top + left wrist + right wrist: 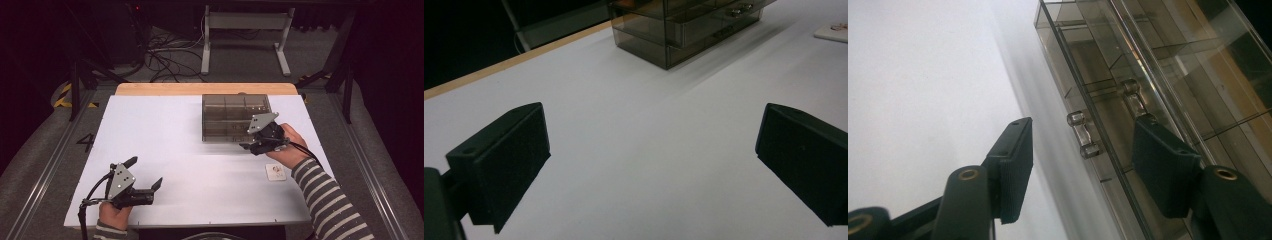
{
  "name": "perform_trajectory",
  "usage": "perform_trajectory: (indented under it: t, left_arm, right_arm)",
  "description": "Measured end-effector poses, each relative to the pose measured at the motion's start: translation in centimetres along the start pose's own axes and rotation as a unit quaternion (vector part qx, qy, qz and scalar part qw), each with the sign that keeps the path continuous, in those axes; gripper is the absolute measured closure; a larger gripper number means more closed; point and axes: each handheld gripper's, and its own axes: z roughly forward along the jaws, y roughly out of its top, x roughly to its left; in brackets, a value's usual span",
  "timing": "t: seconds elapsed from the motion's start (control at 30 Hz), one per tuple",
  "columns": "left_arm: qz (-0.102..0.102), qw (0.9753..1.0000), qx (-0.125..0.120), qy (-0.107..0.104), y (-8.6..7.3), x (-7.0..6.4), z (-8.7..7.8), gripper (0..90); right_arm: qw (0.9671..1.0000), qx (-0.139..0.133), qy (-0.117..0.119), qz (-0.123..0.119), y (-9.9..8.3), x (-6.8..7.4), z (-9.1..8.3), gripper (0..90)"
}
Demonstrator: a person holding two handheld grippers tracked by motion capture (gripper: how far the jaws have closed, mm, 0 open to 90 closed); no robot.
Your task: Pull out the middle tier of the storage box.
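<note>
I bring my right tool (1080,160) — spread, gripping nothing — squarely over the drawer handle (1083,134) of the smoky organizer (235,117) near the counter's far edge, while my left tool (145,176) rests released.

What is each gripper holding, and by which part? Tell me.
Nothing is held. The left gripper is open over bare table. The right gripper is open at the drawer box, jaws either side of a clear handle, not clamped.

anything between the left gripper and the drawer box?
Nothing. In the high view, bare white tabletop runs from the left gripper to the clear drawer box; the left gripper view shows the same bare stretch.
</note>
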Motion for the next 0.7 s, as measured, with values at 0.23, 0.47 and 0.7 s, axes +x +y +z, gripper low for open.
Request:
perform_trajectory:
  t: [0.23, 0.47, 0.7]
  left_arm:
    - [0.001, 1.0000, 0.000, 0.000, 0.0, 0.0, 0.0, 1.6]
    - [0.000, 1.0000, -0.001, -0.001, 0.0, 0.0, 0.0, 1.6]
    - [0.002, 1.0000, 0.000, 0.000, 0.0, 0.0, 0.0, 1.6]
  right_arm:
    - [0.9993, 0.028, -0.004, -0.023, 0.2, -0.4, 1.0, 46.6]
    - [0.9986, 0.042, -0.003, -0.032, 0.2, -0.6, 1.8, 47.6]
    - [0.9976, 0.056, -0.005, -0.040, -0.1, -0.7, 2.7, 50.5]
